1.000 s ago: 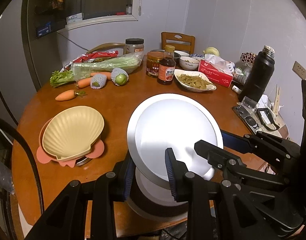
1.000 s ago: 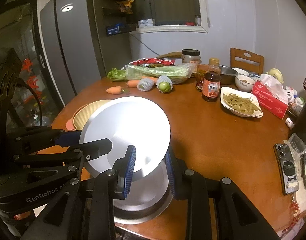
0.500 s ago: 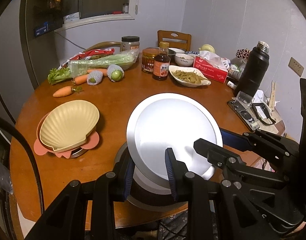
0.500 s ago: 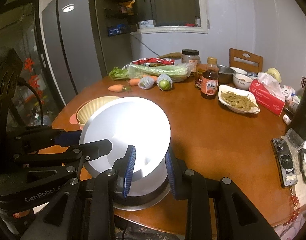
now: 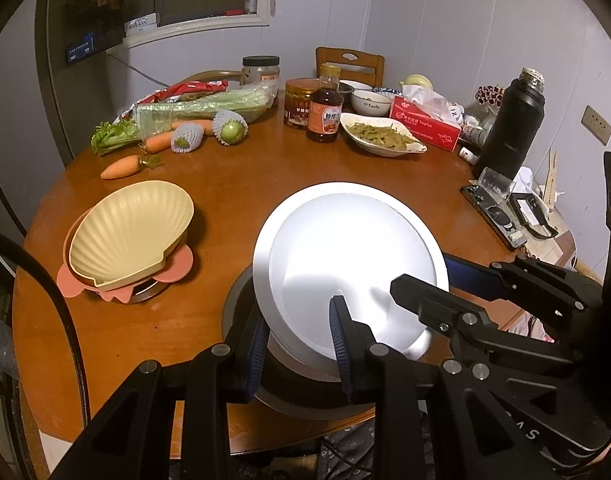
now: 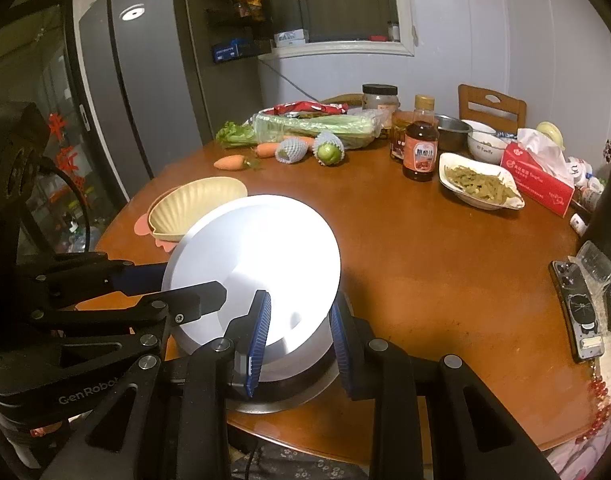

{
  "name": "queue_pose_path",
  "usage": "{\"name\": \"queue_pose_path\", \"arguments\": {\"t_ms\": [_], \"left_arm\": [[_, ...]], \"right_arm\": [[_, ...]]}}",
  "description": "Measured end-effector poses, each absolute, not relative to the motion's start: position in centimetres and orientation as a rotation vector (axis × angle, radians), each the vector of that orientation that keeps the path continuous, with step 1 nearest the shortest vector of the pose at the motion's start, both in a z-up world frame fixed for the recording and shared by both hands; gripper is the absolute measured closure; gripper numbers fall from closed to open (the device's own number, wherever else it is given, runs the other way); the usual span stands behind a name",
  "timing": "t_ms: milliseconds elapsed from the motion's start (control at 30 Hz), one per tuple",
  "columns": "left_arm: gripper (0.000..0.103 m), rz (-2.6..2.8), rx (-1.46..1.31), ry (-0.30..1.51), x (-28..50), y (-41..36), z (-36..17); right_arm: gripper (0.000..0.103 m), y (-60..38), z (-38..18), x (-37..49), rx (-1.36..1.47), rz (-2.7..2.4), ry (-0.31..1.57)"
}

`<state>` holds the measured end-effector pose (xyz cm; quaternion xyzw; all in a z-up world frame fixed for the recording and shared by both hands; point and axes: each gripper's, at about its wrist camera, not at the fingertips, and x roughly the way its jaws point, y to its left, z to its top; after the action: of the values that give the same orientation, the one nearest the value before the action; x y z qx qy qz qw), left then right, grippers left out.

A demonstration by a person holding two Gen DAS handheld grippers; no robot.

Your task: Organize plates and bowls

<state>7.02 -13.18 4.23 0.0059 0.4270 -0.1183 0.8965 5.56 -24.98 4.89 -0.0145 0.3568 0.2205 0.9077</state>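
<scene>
Both the left gripper (image 5: pixel 299 338) and the right gripper (image 6: pixel 299 338) are clamped on the near rim of the tilted white plate (image 5: pixel 345 256), above a metal bowl (image 5: pixel 241 304).

At the near edge of your table (image 5: pixel 233 184), the plate (image 5: pixel 345 248) sits tilted over a metal pan (image 5: pixel 241 304), gripped on opposite rims by your left hand-held gripper (image 5: pixel 299 336) and right hand-held gripper (image 6: pixel 299 328). To its left, a shell-shaped dish (image 5: pixel 133 232) rests on a stacked holder. Behind that lie a carrot (image 5: pixel 121 168) and celery (image 5: pixel 209 106). Toward the far side stand a sauce bottle (image 5: pixel 325 110) and, just right of it, a dish of food (image 5: pixel 379 138), with a tissue box (image 5: pixel 425 122) behind. A flask (image 5: pixel 509 128) stands far right, a phone (image 5: pixel 491 216) before it.
</scene>
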Motion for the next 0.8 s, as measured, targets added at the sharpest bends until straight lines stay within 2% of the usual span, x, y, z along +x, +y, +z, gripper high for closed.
{"name": "queue_pose_path", "arguments": {"t_ms": [800], "left_arm": [[0.074,-0.234,0.029,0.923,7.5,-13.3,2.5]], "right_arm": [[0.071,-24.6,3.2,6.1,-0.027,0.458,0.779]]}}
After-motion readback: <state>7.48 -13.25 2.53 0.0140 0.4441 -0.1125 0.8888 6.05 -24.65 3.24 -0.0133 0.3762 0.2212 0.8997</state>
